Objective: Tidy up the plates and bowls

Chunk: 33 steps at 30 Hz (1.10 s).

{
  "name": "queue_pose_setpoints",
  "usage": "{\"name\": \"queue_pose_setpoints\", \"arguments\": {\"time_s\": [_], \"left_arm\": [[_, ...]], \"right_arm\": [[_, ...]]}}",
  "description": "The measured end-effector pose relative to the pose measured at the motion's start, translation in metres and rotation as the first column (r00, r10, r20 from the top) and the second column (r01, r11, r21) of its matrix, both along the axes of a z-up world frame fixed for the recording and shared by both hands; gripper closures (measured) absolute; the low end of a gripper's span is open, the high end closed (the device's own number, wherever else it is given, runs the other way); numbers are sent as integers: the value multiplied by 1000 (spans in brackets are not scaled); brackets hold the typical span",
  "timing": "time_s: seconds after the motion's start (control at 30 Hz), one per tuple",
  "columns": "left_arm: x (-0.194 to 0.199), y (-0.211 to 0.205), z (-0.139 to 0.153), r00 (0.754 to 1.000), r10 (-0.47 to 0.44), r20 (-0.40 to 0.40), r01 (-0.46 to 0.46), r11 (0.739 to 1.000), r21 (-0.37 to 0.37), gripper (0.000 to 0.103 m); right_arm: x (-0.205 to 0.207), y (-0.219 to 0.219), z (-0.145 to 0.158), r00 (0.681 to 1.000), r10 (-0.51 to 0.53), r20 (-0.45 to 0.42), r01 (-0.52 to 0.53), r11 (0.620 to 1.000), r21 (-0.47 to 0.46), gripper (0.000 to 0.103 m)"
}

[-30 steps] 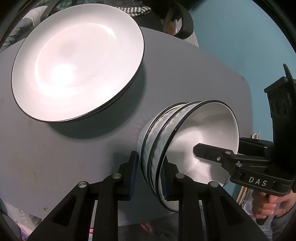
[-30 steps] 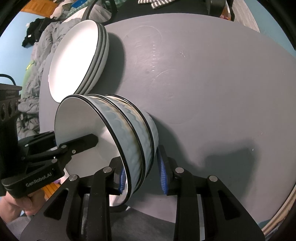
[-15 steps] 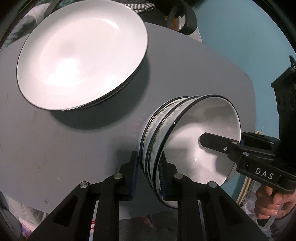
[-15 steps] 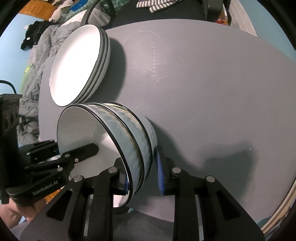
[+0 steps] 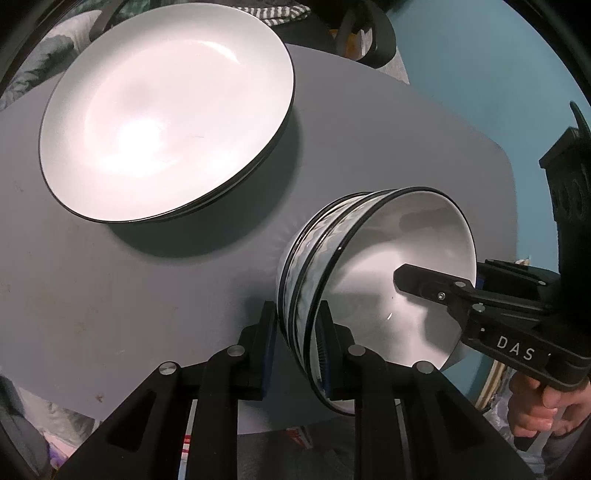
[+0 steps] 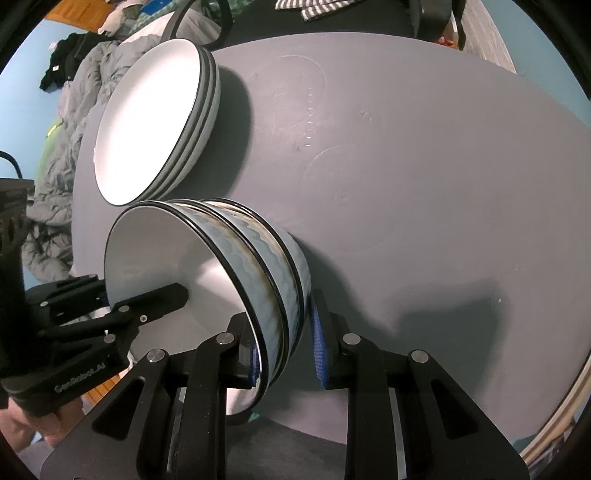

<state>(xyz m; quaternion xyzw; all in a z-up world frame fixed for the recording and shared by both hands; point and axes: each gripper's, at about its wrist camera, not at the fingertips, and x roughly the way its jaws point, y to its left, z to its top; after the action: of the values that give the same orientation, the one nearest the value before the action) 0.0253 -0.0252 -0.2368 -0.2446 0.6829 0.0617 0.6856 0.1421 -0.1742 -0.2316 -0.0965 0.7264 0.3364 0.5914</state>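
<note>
A stack of three nested bowls [image 5: 388, 280] with wavy blue sides and black rims is held between both grippers near the table's front edge. It also shows in the right wrist view [image 6: 236, 266]. My left gripper [image 5: 295, 332] is shut on the stack's rim on one side. My right gripper [image 6: 284, 332] is shut on the rim at the opposite side and shows in the left wrist view [image 5: 436, 284]. A stack of white black-rimmed plates [image 5: 166, 110] rests on the table behind, also in the right wrist view [image 6: 155, 122].
The round grey table [image 6: 424, 184] stretches to the right of the bowls. Clothes and bedding [image 6: 59, 147] lie beyond its left edge. A dark bag [image 5: 365, 33] sits past the far edge.
Both grippers have carried the bowl stack a little across the table toward its front edge. The plates now sit farther away. Both grips are unchanged.
</note>
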Motion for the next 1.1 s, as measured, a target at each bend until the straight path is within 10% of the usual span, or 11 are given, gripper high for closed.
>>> {"name": "queue_pose_setpoints", "arguments": {"time_s": [1.1], "left_arm": [[-4,23,13,998,61,20,-61,998,-22,85]], "right_arm": [[2,7,15,1000,17,-18,-17,999,30,81]]}}
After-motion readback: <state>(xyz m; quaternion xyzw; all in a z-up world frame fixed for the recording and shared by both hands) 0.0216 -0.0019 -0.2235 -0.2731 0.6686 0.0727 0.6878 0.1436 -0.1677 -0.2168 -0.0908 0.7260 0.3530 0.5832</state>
